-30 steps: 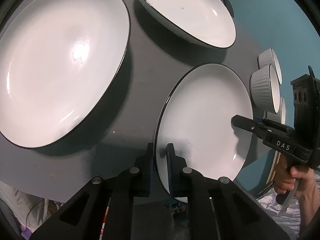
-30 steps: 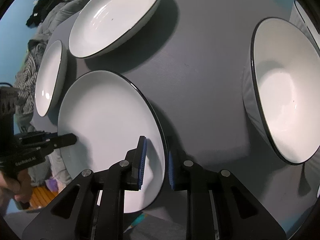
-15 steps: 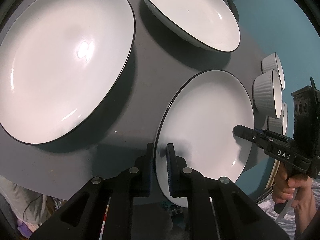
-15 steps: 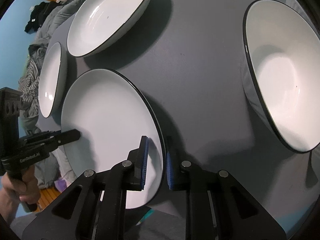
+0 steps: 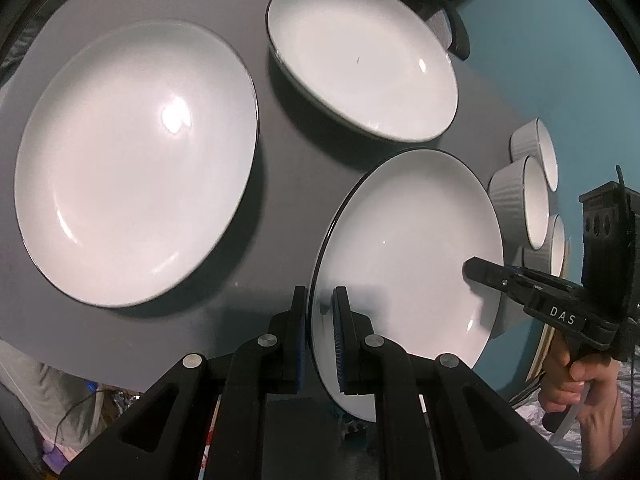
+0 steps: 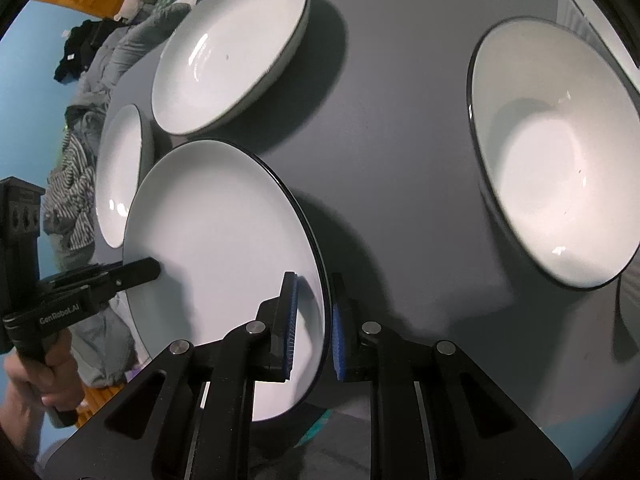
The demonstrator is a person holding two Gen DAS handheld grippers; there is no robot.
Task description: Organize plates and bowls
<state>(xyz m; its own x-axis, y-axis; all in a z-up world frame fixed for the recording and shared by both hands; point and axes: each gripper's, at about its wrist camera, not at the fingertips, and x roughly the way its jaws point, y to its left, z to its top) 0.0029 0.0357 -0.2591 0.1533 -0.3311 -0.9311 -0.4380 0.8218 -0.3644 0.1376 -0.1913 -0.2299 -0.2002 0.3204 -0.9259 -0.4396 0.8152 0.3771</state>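
A small white plate with a black rim [image 5: 408, 256] [image 6: 224, 256] is held over the grey table between both grippers. My left gripper [image 5: 320, 320] is shut on its near left rim. My right gripper [image 6: 316, 320] is shut on the opposite rim; its fingertips [image 5: 476, 272] show at the plate's right edge, and the left gripper's fingertips [image 6: 148, 268] show at the plate's left. A large plate [image 5: 136, 160] [image 6: 120, 176] lies flat to the left. A shallow bowl [image 5: 360, 68] [image 6: 232, 48] sits behind it.
A deep white bowl [image 6: 552, 168] stands on the grey table [image 6: 400, 128] to the right. Several ribbed ramekins [image 5: 520, 200] sit at the table's right edge. A hand [image 5: 576, 380] grips the right tool. Clothes [image 6: 100, 64] lie beyond the table's far left edge.
The left gripper has risen with the plate's rim, so the table and other dishes look farther off. The right jaws have drawn slightly closer on the rim.
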